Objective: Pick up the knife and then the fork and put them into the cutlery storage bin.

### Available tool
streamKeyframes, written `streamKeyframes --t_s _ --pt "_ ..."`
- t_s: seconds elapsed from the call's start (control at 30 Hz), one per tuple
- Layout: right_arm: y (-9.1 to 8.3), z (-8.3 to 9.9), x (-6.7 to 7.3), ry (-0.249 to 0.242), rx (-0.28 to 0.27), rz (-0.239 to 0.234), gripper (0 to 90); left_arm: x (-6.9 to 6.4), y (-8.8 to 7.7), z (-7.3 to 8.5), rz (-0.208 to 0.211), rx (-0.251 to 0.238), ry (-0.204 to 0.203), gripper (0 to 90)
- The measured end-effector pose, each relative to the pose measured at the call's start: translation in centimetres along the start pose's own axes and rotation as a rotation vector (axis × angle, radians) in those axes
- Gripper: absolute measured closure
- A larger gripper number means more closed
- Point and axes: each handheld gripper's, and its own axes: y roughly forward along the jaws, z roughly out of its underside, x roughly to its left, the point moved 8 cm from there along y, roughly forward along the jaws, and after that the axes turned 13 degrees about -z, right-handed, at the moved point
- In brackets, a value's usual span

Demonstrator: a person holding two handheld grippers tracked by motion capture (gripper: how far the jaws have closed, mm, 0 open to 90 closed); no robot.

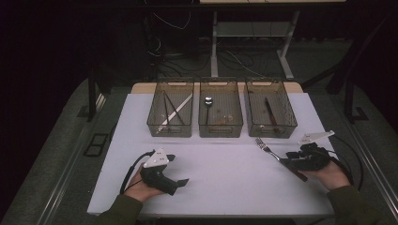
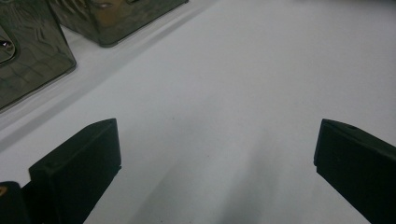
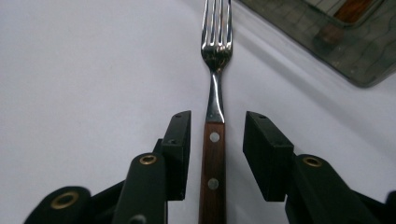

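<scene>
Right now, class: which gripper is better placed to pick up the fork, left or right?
Right. The right gripper already straddles the fork, one of its jaws on each side of the wooden handle, not yet touching. The left gripper sits far across the table, jaws wide over bare surface.

Three mesh bins [image 1: 220, 123] on white table [image 1: 225, 183]

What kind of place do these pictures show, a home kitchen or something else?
Probably a lab or recording workspace, not a kitchen. A white table stands on a dark floor with loose cables behind it, three clear bins hold sorted cutlery, and a person works a hand-held gripper around a fork.
</scene>
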Motion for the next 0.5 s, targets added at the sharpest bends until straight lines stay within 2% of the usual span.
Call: streamKeyframes --t_s 0.1,0.5 --pt "0.3 0.2 -0.1 0.009 0.022 -0.006 65.6 0.0 0.0 0.0 0.000 0.002 0.000 0.0" --pt "1.3 0.7 -0.2 -0.020 0.104 -0.016 73.7 0.0 0.1 0.0 0.002 0.003 -0.002 0.0"
